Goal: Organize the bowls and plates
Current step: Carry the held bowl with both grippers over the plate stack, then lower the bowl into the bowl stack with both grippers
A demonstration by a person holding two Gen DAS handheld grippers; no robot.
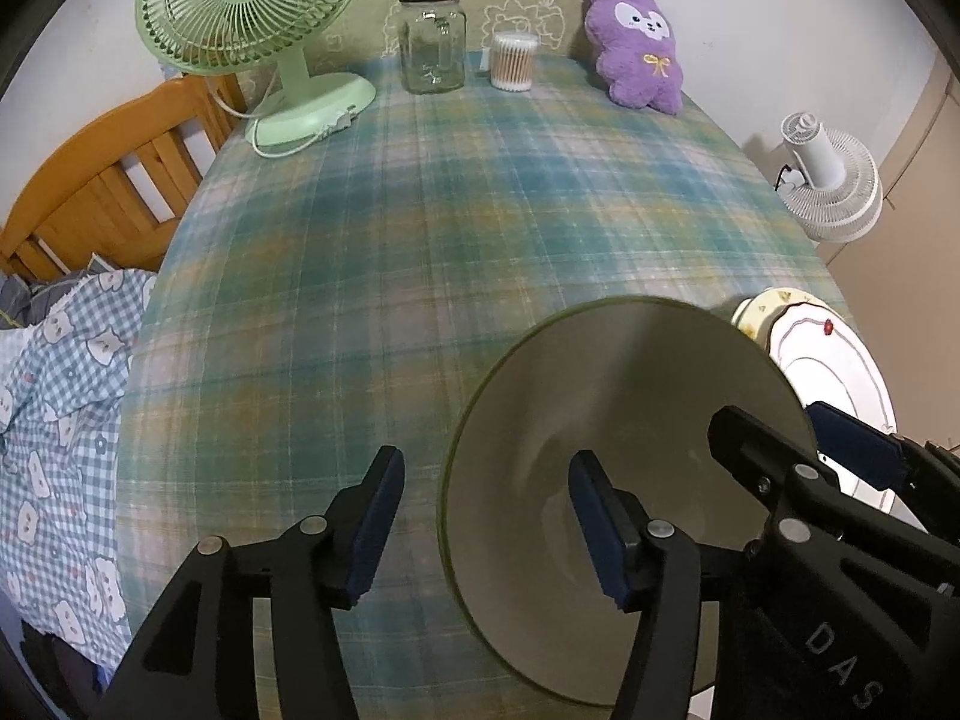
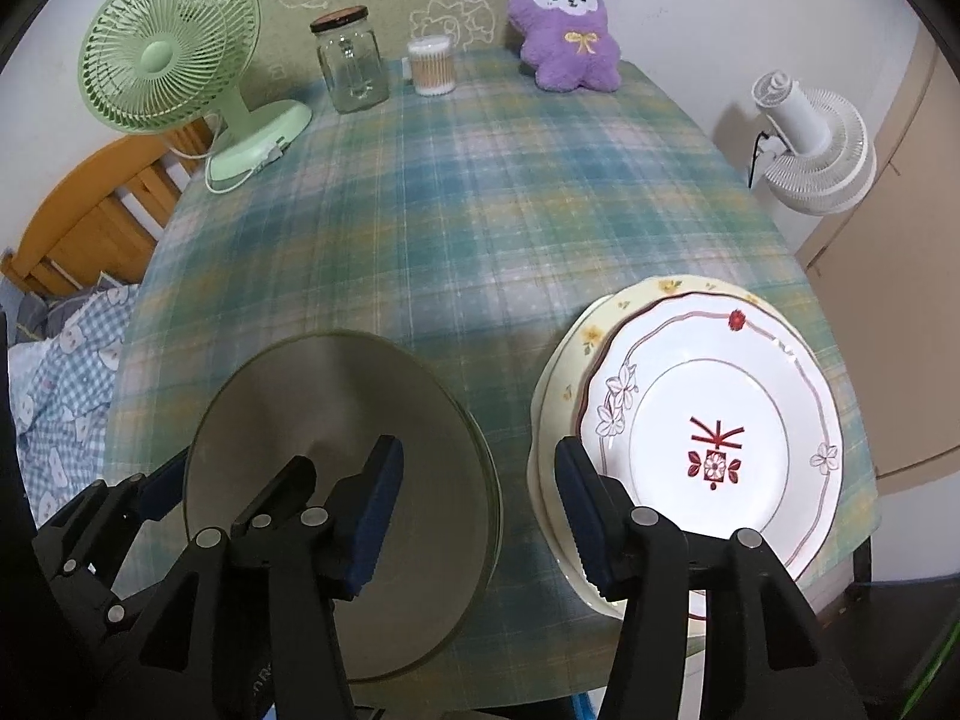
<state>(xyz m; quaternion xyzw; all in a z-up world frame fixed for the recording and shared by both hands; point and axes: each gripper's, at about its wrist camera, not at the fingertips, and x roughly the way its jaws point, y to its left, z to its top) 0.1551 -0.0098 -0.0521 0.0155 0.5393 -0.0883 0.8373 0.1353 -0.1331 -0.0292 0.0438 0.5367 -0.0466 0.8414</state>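
A pale green bowl (image 1: 630, 420) sits on the plaid tablecloth near the front edge; it also shows in the right wrist view (image 2: 336, 420). My left gripper (image 1: 486, 522) is open, its jaws straddling the bowl's left rim, one finger outside and one inside. To the right lies a white plate with red flower design (image 2: 720, 420) stacked on a cream plate with yellow flowers (image 2: 576, 348); the stack also shows in the left wrist view (image 1: 828, 360). My right gripper (image 2: 477, 516) is open, hovering between bowl and plates, and is seen in the left wrist view (image 1: 798, 450).
At the table's back stand a green desk fan (image 1: 252, 30), a glass jar (image 1: 432, 42), a cotton swab tub (image 1: 513, 63) and a purple plush (image 1: 639, 48). A wooden bed frame (image 1: 102, 180) and checked bedding (image 1: 54, 420) lie left. A white fan (image 1: 831, 180) stands right.
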